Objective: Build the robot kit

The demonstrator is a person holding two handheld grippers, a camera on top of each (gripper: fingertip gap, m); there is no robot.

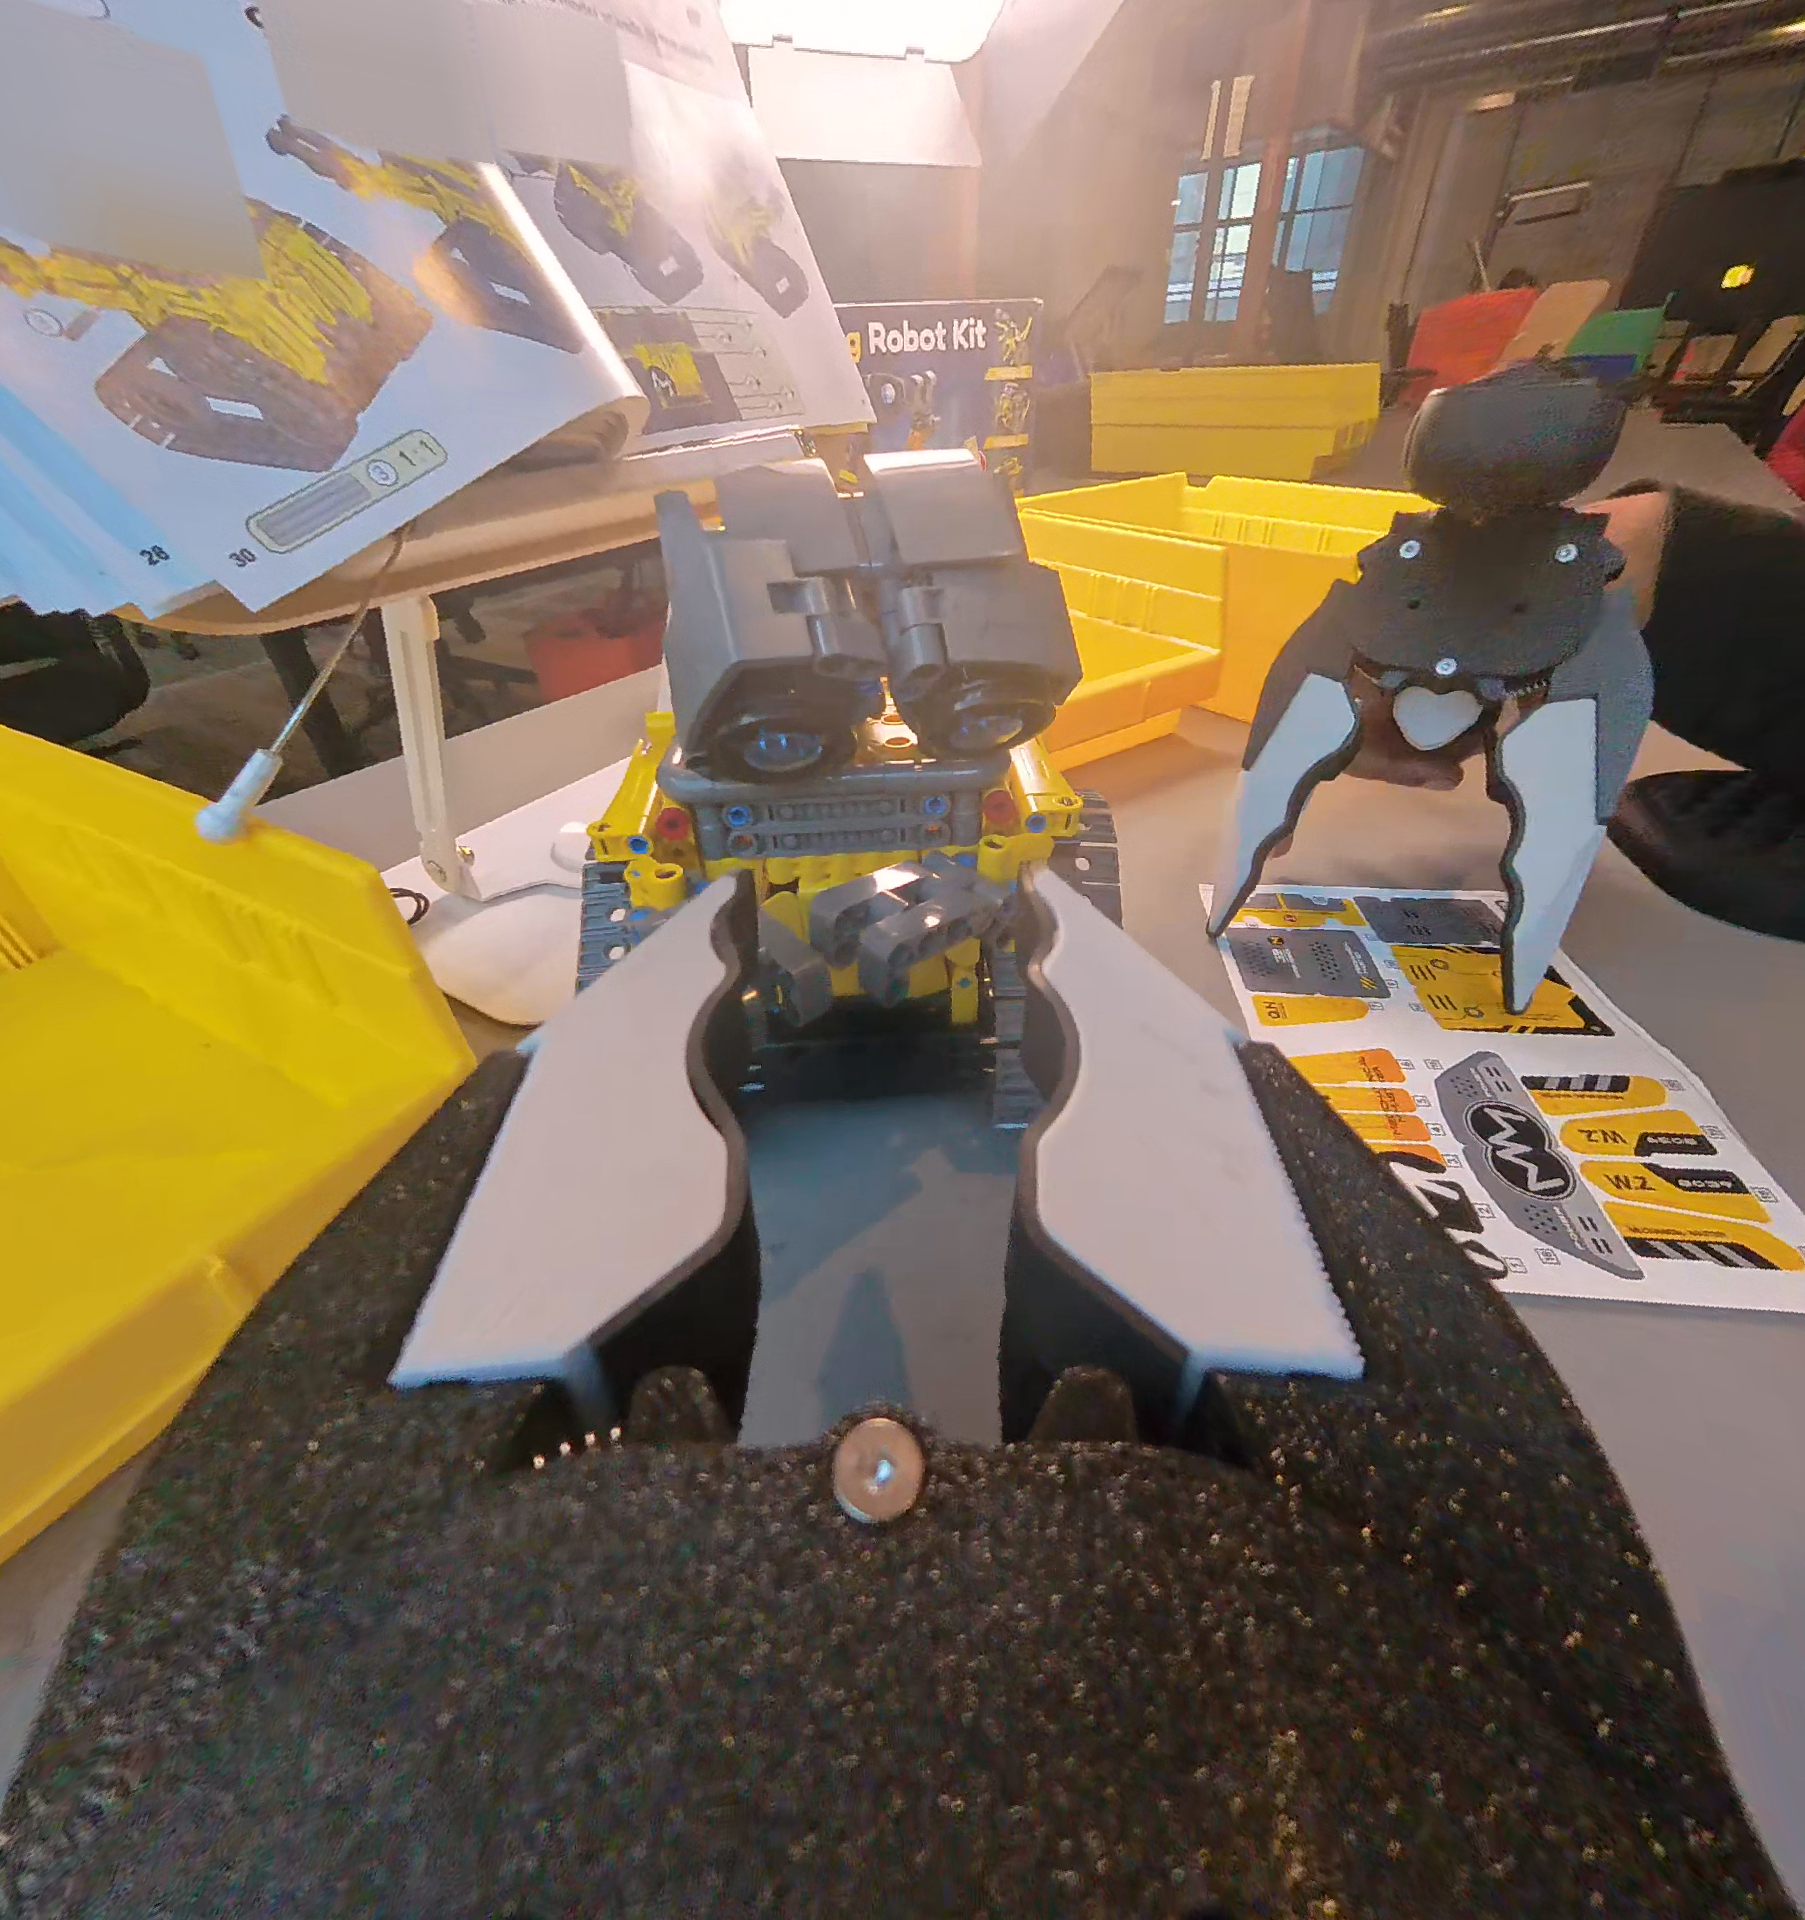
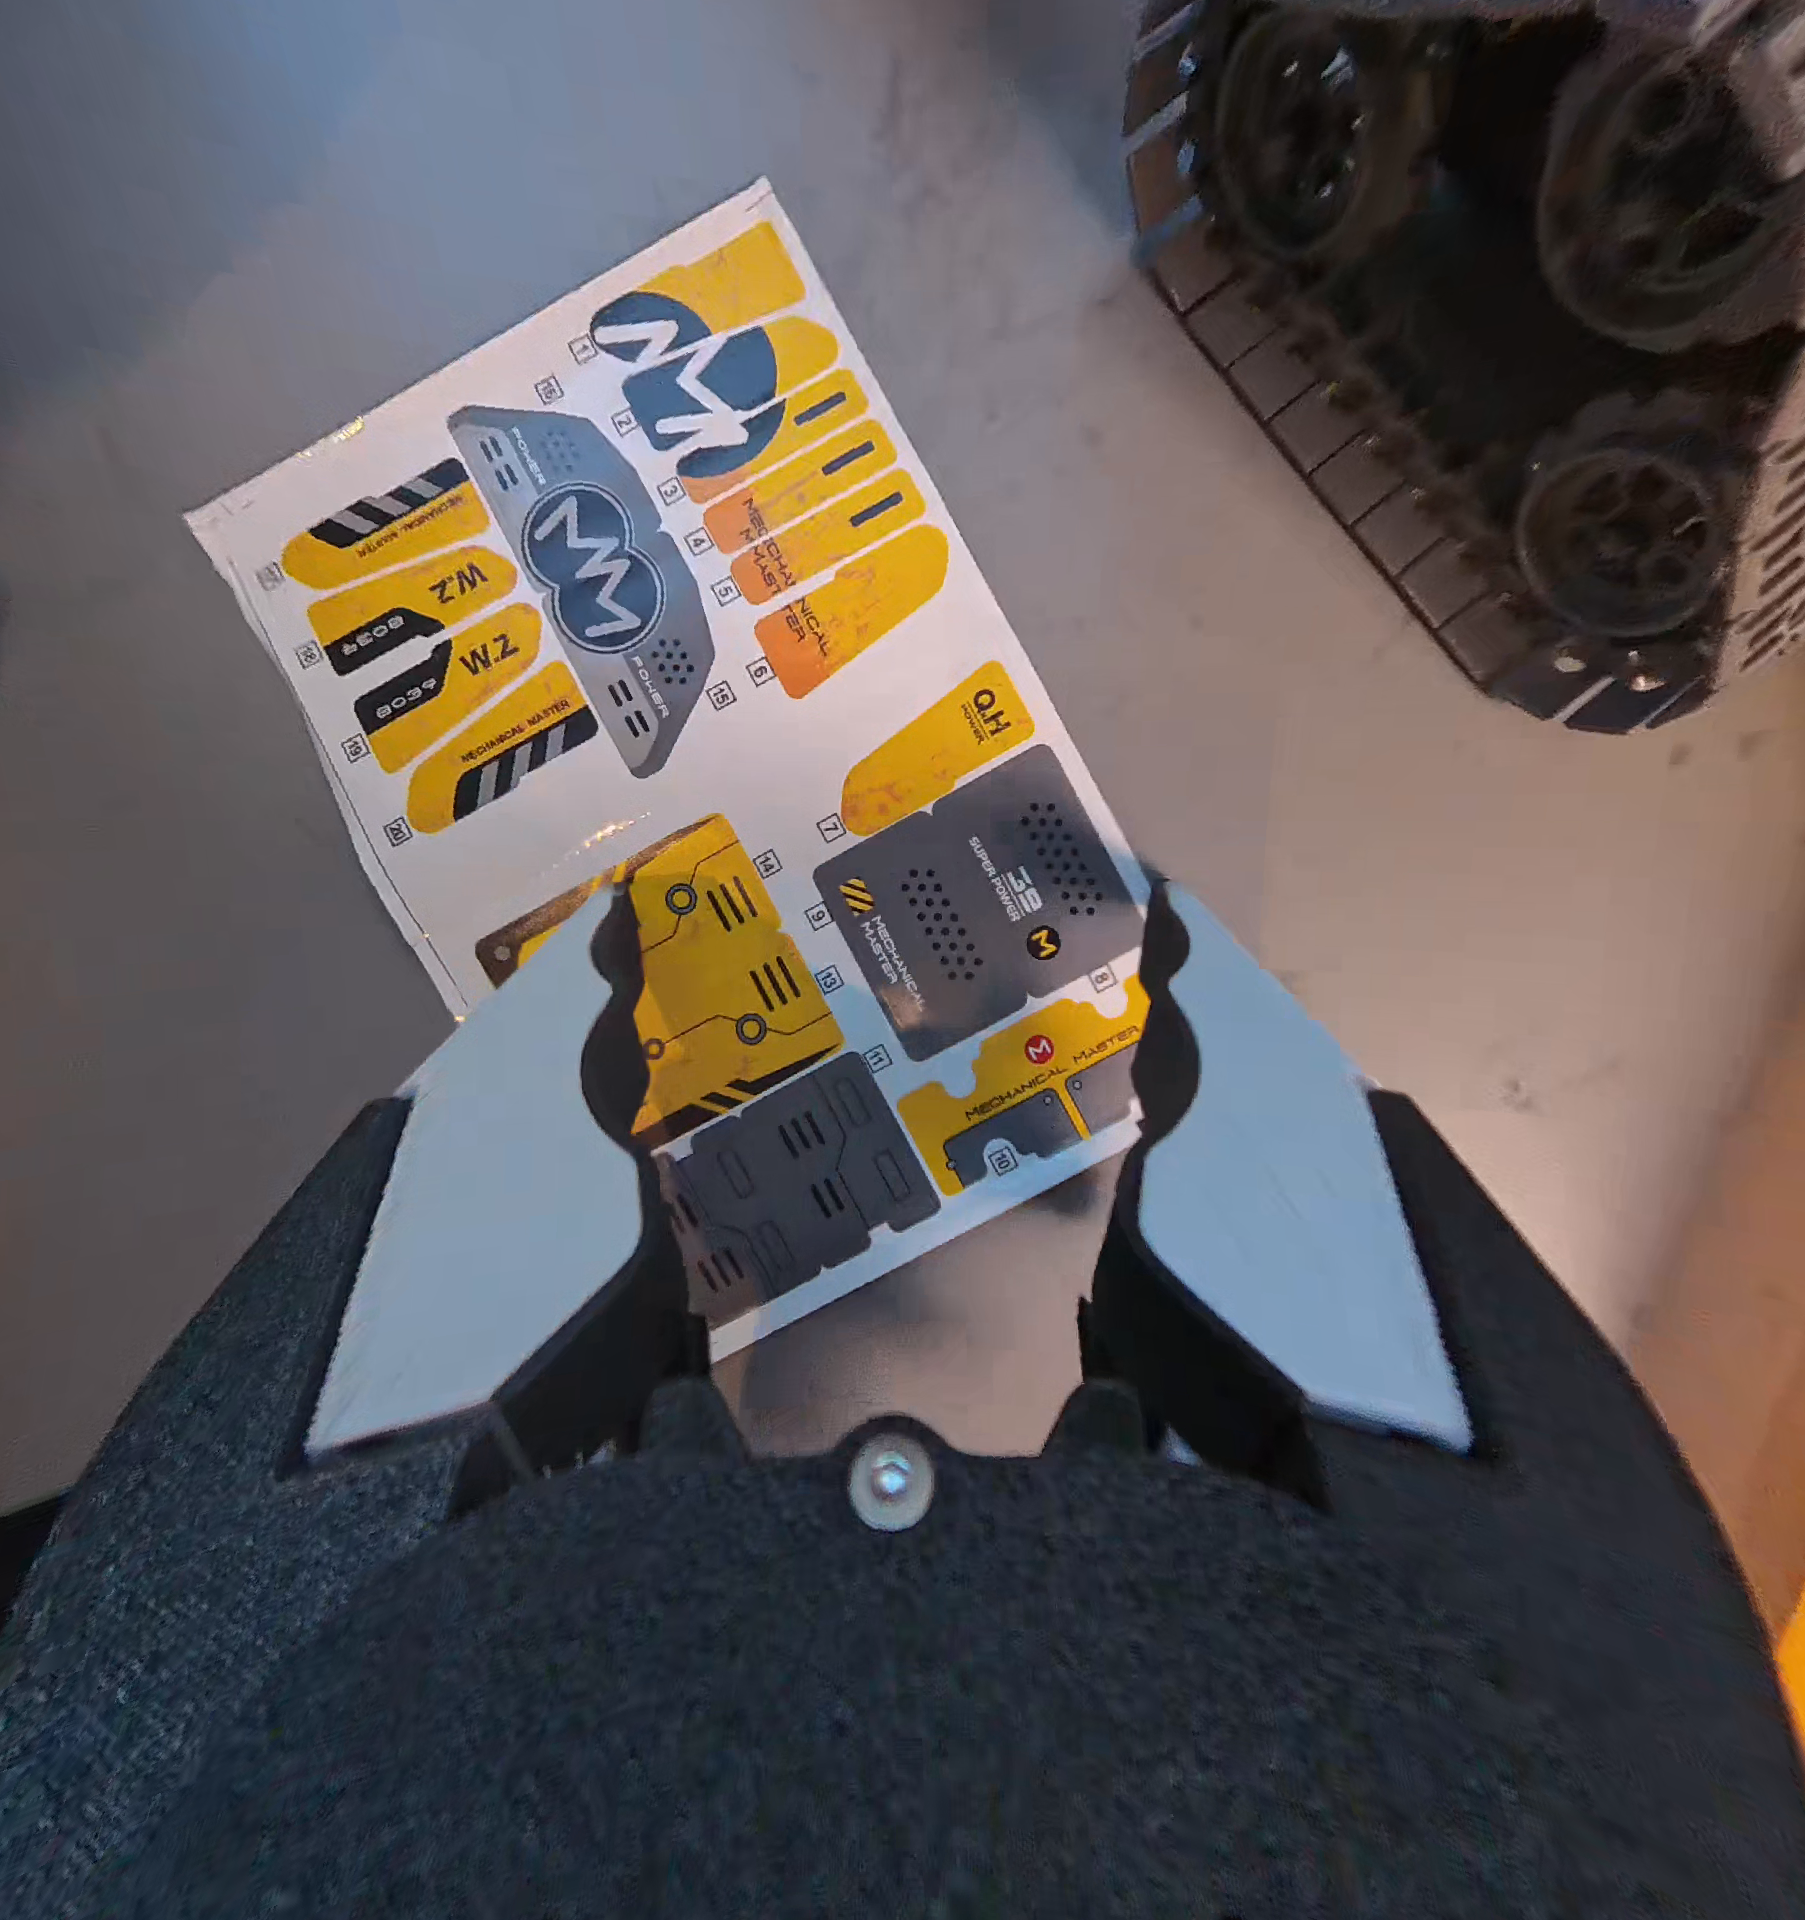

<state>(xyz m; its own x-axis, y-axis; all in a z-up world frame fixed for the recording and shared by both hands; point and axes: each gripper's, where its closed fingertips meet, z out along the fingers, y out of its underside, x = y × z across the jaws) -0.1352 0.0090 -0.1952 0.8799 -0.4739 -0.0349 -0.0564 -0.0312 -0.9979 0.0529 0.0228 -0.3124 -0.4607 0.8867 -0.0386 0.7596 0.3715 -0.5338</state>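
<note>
Left gripper [image 1: 877, 914] spread empty before a yellow tracked toy robot [image 1: 856, 790]; right gripper [image 2: 882, 935] spread above a sticker sheet [image 2: 669, 623], which could slide on the worktop [image 2: 1397, 1039].

The brick-built robot [image 1: 856, 790] is yellow in the body with a grey head, blue lenses, red and blue pins and black ribbed tracks [image 2: 1480, 416]. The sticker sheet [image 2: 669, 665] is white, printed with yellow, orange, dark grey and black shapes, some striped or dotted. The bins [image 1: 150, 1039] are plain yellow, and both grippers [image 1: 877, 914] [image 2: 882, 977] have pale grey fingers on speckled black bodies.
</note>
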